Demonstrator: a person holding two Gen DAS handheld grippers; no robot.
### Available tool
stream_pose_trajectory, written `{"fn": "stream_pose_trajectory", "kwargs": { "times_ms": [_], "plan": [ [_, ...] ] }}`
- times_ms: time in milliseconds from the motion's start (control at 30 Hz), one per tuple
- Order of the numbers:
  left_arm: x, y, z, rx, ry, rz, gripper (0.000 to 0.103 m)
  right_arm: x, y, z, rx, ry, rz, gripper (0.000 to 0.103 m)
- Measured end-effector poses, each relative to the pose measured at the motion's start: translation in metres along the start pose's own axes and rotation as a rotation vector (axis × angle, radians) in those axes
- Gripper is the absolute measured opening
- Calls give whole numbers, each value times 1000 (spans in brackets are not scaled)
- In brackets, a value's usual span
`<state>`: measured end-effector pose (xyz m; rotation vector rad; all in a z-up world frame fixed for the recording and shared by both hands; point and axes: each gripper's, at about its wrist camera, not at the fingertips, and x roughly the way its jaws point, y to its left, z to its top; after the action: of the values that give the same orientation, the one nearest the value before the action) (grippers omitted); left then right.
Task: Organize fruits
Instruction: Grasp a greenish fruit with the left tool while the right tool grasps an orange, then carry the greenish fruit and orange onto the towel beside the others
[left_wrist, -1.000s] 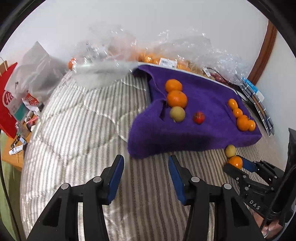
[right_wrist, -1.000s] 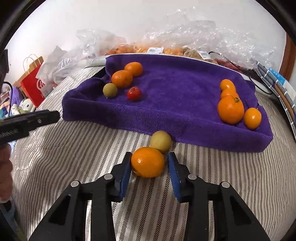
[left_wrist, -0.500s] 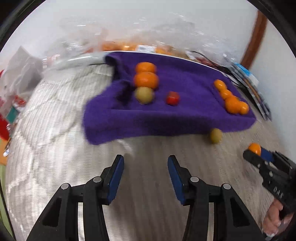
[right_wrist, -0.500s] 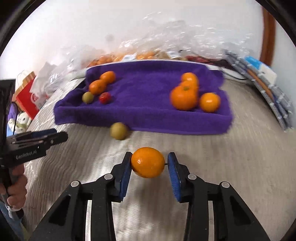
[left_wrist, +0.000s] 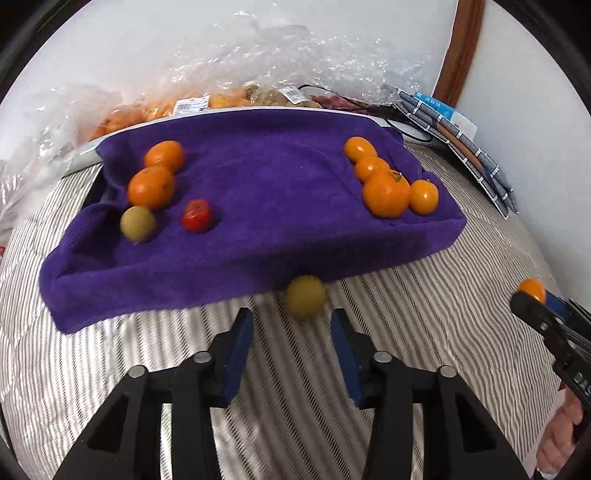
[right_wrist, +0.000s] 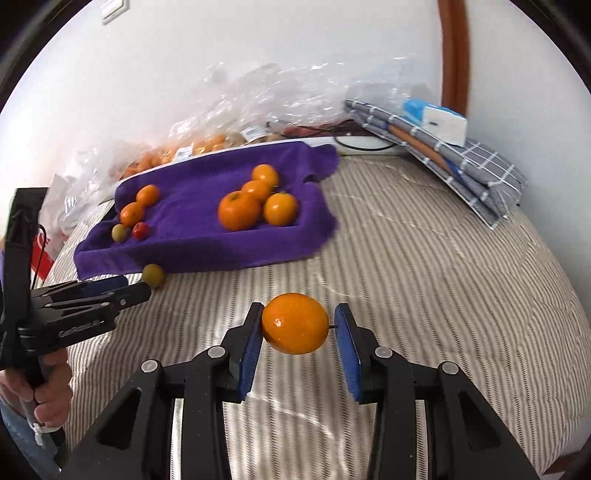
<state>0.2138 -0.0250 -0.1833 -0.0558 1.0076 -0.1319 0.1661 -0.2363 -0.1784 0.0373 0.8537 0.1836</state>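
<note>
Between the right tool's (right_wrist: 295, 328) pads, a glossy round orange (right_wrist: 295, 323).

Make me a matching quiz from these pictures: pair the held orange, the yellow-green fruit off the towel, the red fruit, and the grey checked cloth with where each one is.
1. held orange
2. yellow-green fruit
3. red fruit
4. grey checked cloth

A. on the striped bedding, at the purple towel's front edge
B. on the towel, left group
C. between the right gripper's fingers
D. by the wall, right of the towel

Pairs: 1-C, 2-A, 3-B, 4-D
</note>
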Motion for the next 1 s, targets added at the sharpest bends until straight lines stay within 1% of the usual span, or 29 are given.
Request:
{"fn": "stream_pose_trajectory", "kwargs": {
  "times_ms": [33,67,133,267,400,500,700,867,1000],
  "plan": [
    [2,-2,1,-5,2,1,34,-1,-3,0,6,0,-1,39],
    [5,-2,2,-13,6,-1,27,-2,-6,-1,12,0,-2,39],
    [8,-3,5,-25,-1,1,22,-2,-10,-2,20,-1,-4,39],
    [3,2,5,-29,9,-22,22,-3,-12,-1,24,1,-8,39],
    [-17,12,2,-5,-19,24,22,-6,-5,4,17,-9,4,39],
    [-34,28,4,-26,-33,36,22,-8,4,11,1,-14,11,39],
    [-62,64,15,-75,-85,70,22,-10,28,40,-31,-28,39,39],
    [-79,82,30,-111,-127,72,22,-7,47,66,-55,-42,32,39],
    [-88,90,47,-110,-166,80,22,-5,57,89,-62,-63,34,39]
  ]
}}
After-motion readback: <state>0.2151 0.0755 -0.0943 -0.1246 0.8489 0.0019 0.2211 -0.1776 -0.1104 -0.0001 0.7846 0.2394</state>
